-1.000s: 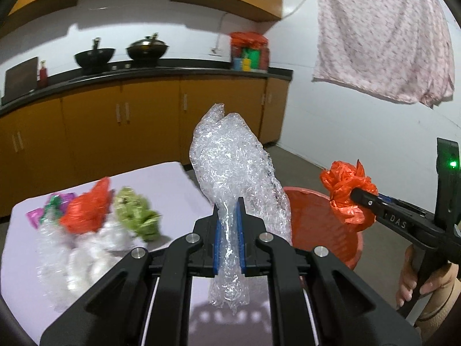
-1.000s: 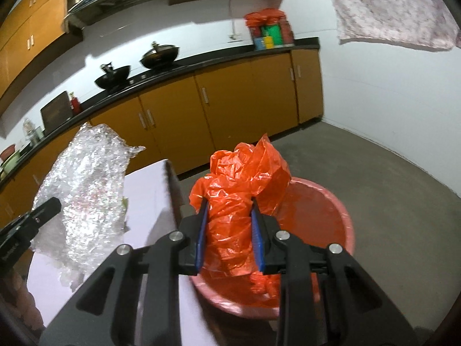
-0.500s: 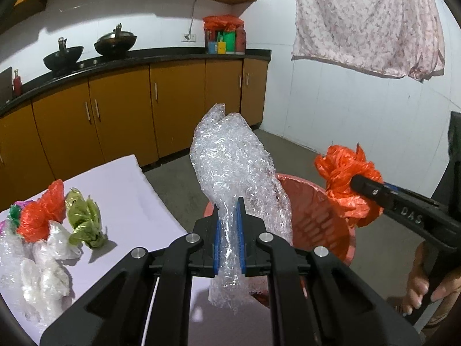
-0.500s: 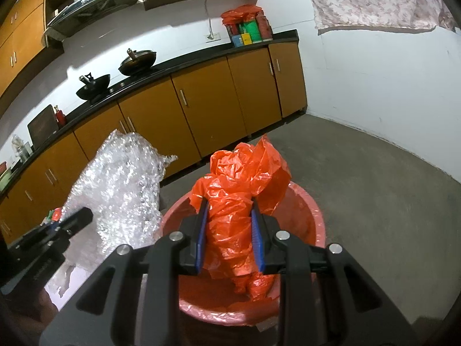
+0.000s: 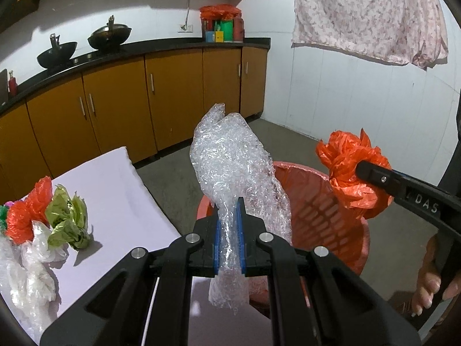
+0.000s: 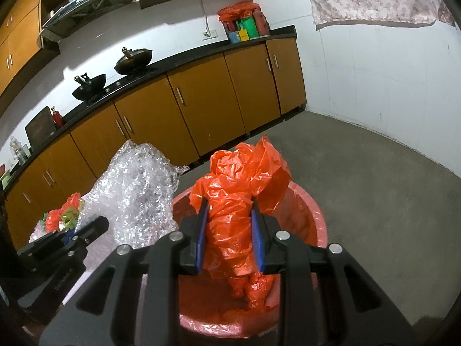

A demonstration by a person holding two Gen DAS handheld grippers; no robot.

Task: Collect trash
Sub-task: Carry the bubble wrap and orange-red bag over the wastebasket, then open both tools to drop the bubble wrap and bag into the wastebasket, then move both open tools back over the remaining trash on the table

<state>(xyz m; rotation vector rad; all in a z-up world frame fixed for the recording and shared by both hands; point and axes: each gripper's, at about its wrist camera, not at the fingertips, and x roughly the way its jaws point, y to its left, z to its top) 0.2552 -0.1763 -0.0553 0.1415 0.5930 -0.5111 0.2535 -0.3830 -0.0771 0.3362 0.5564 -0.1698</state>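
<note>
- Left gripper (image 5: 229,239): fingers pinching crumpled bubble wrap (image 5: 233,170) above the red basket's (image 5: 325,216) near-left rim.
- Right gripper (image 6: 229,235): fingers pinching an orange plastic bag (image 6: 239,199) over the basket.

Ahead of me: orange-brown base cabinets (image 5: 121,109) w/ a black countertop (image 6: 178,66). Two dark woks (image 5: 83,47) sit on it, one w/ a lid. Colourful boxes (image 6: 245,26) at the counter's far end, near a wall socket (image 5: 183,26). Range hood (image 6: 86,0) up left. Floral cloth (image 5: 366,14) hangs on the white wall. Grey concrete floor (image 6: 360,178).
</note>
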